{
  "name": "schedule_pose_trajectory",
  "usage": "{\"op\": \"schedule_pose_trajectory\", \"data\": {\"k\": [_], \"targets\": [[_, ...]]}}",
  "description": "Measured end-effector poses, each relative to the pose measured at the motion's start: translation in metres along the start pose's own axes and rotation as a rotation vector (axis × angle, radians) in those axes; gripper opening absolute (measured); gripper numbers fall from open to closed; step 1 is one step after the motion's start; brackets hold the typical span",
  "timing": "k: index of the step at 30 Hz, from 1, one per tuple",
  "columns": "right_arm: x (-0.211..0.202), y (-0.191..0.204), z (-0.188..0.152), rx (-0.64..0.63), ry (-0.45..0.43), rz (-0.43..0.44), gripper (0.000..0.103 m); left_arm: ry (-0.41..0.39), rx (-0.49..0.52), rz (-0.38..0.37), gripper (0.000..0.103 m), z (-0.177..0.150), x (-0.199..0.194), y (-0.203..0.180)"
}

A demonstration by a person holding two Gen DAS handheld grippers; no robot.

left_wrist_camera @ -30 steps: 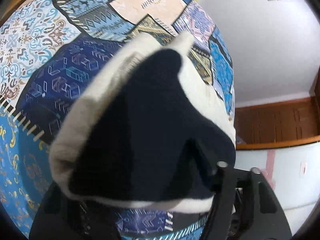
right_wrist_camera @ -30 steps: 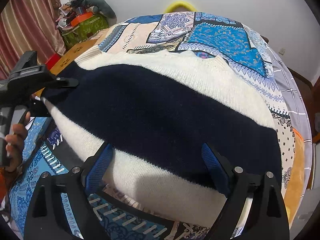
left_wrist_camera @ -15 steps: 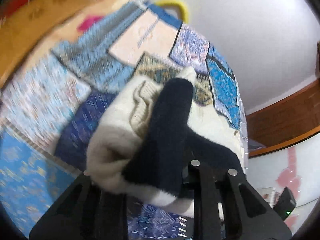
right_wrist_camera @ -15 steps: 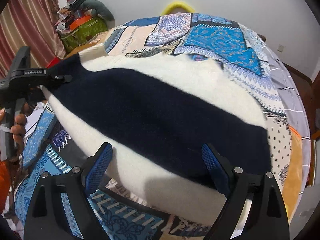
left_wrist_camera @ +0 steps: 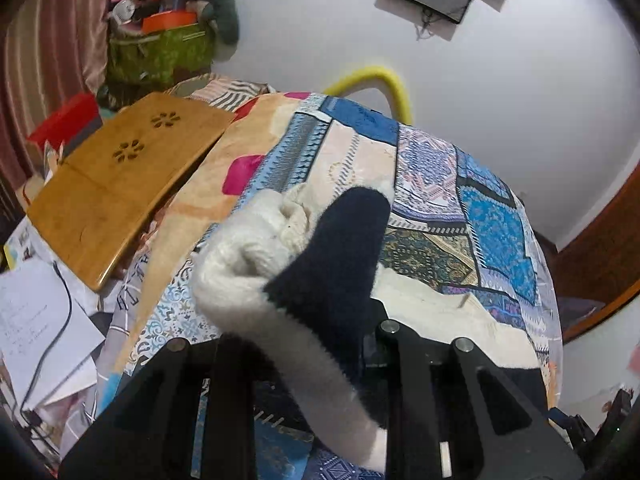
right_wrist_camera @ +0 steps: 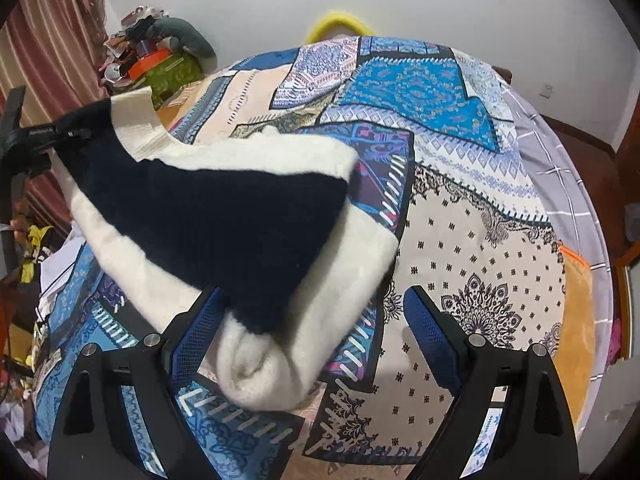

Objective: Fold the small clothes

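Between the right gripper [right_wrist_camera: 312, 332] fingers: rolled cream end of the sweater [right_wrist_camera: 224, 216], jaws spread wide, not clamping. Beyond it, patchwork bedspread [right_wrist_camera: 480, 248]. Far left, left gripper [left_wrist_camera: 312, 344] clamped on the sweater's navy band, held raised; wooden board [left_wrist_camera: 120, 184] and papers [left_wrist_camera: 36, 320] beside it.
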State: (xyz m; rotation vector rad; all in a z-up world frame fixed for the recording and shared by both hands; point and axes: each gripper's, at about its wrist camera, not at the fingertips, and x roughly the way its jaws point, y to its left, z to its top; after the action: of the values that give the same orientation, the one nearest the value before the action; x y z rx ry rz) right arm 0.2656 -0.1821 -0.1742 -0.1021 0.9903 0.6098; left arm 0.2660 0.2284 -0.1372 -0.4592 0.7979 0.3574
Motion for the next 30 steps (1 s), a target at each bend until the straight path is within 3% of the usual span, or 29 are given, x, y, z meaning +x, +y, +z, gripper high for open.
{"op": "schedule_pose_trajectory", "data": {"k": [4,14,22,30], "targets": [[0.005,-0.001,-0.003,0.011,0.012,0.012,0.089,-0.021,0.062,-0.022,0.024,0.002,-0.008,-0.03],[0.013,0.0,-0.005,0.003,0.043,0.033,0.089,-0.046,0.232,-0.199,0.023,-0.001,-0.031,-0.156],[0.028,0.006,-0.009,0.008,0.08,0.074,0.089,0.039,0.352,-0.278,0.023,-0.043,-0.018,-0.238],[0.012,-0.006,0.021,0.027,-0.015,0.116,0.089,0.139,0.425,-0.33,0.024,-0.075,-0.005,-0.254]]}}
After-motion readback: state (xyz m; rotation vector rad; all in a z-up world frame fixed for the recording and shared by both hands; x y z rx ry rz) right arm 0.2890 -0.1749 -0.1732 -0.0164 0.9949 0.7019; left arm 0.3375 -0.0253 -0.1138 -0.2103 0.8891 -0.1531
